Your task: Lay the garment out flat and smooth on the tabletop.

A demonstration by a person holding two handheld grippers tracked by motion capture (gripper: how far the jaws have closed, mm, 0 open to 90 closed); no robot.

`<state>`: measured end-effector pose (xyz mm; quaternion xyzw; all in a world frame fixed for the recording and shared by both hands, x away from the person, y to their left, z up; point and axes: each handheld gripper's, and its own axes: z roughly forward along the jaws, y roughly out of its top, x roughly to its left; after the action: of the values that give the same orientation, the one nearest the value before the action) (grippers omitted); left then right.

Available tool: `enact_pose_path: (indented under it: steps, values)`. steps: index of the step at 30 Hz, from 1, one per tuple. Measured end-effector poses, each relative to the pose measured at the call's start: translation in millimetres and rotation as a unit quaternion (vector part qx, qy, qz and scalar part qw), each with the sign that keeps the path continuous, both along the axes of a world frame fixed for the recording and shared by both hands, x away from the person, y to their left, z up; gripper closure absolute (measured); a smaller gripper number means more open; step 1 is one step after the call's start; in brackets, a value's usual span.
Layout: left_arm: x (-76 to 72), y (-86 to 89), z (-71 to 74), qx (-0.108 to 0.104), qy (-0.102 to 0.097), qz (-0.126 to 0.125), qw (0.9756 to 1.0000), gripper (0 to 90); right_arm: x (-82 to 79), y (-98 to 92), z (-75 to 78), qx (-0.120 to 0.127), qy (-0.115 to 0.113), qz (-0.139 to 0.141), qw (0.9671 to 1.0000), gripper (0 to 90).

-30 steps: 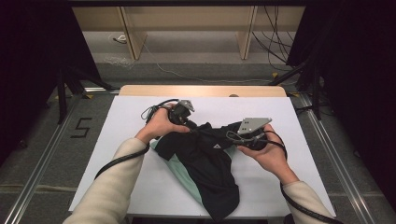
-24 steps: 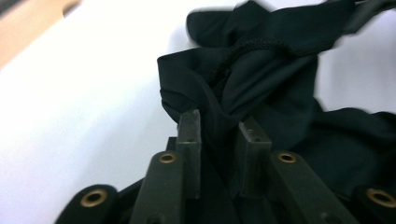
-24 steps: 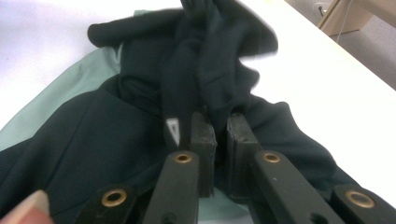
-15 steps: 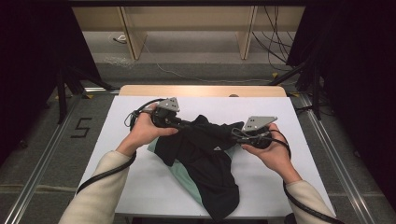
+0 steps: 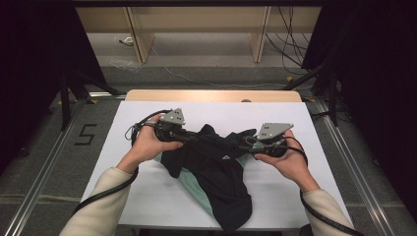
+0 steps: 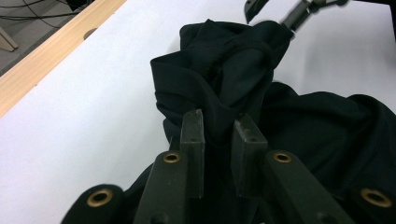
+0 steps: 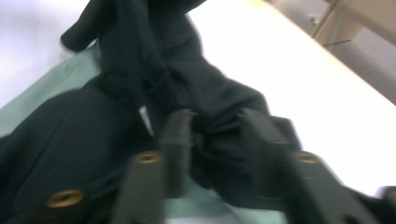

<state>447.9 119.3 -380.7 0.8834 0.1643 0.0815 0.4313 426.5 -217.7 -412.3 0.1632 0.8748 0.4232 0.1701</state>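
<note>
Where black garment [image 5: 216, 162] bunches mid-table [image 5: 147, 206]: left gripper [image 6: 218, 135] jaws pinching cloth, right gripper [image 7: 217, 133] jaws spreading around a fold.

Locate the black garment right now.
In the high view the black garment lies mid-table on the white sheet, bunched between the left claw and right claw.

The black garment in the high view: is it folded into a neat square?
No, the black garment lies crumpled on the white table, with a pale green part showing at its edge.

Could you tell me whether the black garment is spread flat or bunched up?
Bunched up: the black garment lies crumpled in folds on the white table, its mint lining showing.
</note>
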Motion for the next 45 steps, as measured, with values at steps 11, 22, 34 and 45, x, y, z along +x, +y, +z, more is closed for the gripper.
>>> enact_pose_path:
  steps: [11,22,34,45]
  values:
    - [-2.7,-2.2,-4.7,0.008,0.005,-0.006,0.9999,76.3,-2.5,26.8,-10.4,-0.041,-0.053,0.042,0.9969,52.2]
    - [-8.9,6.0,-1.3,0.019,0.032,-0.013,0.9992,38.1,-4.7,19.0,-5.0,-0.017,0.003,0.048,0.9987,85.7]
    - [45.2,3.4,-6.6,-0.004,0.06,0.053,0.9968,41.7,-8.2,17.1,-5.6,-0.031,0.005,0.058,0.9978,85.6]
    - [61.5,-23.4,-28.3,0.074,0.118,-0.014,0.9902,43.7,-8.5,18.1,-6.3,-0.033,0.005,0.059,0.9977,85.4]
